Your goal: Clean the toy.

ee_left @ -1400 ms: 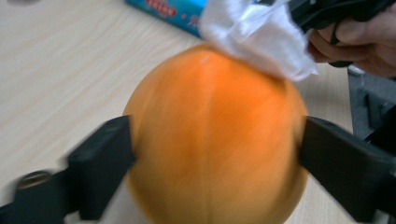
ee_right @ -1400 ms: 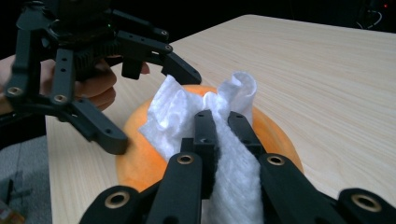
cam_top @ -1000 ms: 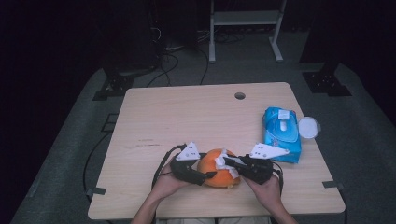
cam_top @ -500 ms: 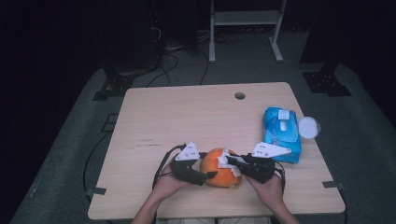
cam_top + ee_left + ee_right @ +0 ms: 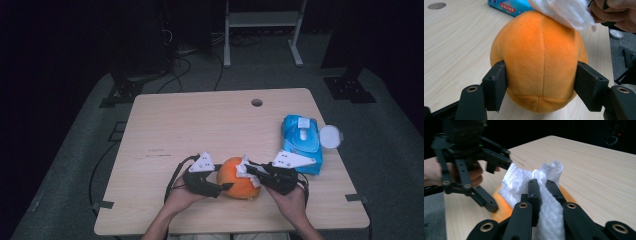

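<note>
Orange plush ball (image 5: 239, 178) sits near the table's (image 5: 200, 125) front edge, centre; left gripper (image 5: 541, 82) jaws just closed in, now pressing both its sides. Right gripper (image 5: 543, 187) is clamped on a white wipe (image 5: 524, 182) laid over the ball's top. Blue wipes pack (image 5: 301, 142) and white lid (image 5: 330, 136) lie to the right, farther back, apart from the ball.

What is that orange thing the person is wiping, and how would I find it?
On the pale wooden table, look at the near edge where the two hands meet. The orange plush ball sits there, left of the blue wipes pack. It is the one round, fuzzy, seamed thing, with a white wipe on top.
</note>
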Tool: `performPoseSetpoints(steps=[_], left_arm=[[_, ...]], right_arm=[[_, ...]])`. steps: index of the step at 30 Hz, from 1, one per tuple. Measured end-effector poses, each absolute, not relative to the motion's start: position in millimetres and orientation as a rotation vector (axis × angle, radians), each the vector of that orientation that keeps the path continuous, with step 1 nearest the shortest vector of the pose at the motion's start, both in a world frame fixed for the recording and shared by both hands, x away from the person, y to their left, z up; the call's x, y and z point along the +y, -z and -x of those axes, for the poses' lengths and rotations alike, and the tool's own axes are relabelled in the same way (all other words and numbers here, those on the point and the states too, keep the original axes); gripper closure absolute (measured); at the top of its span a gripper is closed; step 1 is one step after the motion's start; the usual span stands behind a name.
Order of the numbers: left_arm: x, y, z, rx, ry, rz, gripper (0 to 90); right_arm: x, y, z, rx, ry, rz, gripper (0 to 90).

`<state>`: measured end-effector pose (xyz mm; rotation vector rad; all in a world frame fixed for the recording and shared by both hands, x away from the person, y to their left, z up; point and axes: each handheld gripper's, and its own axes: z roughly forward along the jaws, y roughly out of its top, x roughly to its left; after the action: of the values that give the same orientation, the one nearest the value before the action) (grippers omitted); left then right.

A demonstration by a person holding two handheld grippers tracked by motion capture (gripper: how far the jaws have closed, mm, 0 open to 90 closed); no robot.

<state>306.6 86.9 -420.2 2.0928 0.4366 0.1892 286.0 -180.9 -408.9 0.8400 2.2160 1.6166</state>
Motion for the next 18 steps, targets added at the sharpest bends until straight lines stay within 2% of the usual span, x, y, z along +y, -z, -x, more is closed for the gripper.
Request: performPoseSetpoints(steps=[7, 11, 14, 18], left_arm=[[80.5, 417.2, -302.8, 0.422, -0.215, -2.091, 33.0], [80.4, 418.7, -307.0, 0.471, -0.171, -2.066, 20.4], [76.5, 418.5, -306.8, 0.461, -0.180, -2.067, 24.7], [71.6, 416.3, -301.8, 0.415, -0.218, -2.091, 29.1]], right_arm=[[-155.2, 401.7, -270.5, 2.254, -1.604, -0.682, 82.7], [-167.1, 402.0, -277.4, 2.221, -1.575, -0.753, 82.9], [-169.9, 400.8, -276.6, 2.203, -1.576, -0.780, 82.9], [-149.3, 400.0, -269.4, 2.251, -1.566, -0.688, 82.9]])
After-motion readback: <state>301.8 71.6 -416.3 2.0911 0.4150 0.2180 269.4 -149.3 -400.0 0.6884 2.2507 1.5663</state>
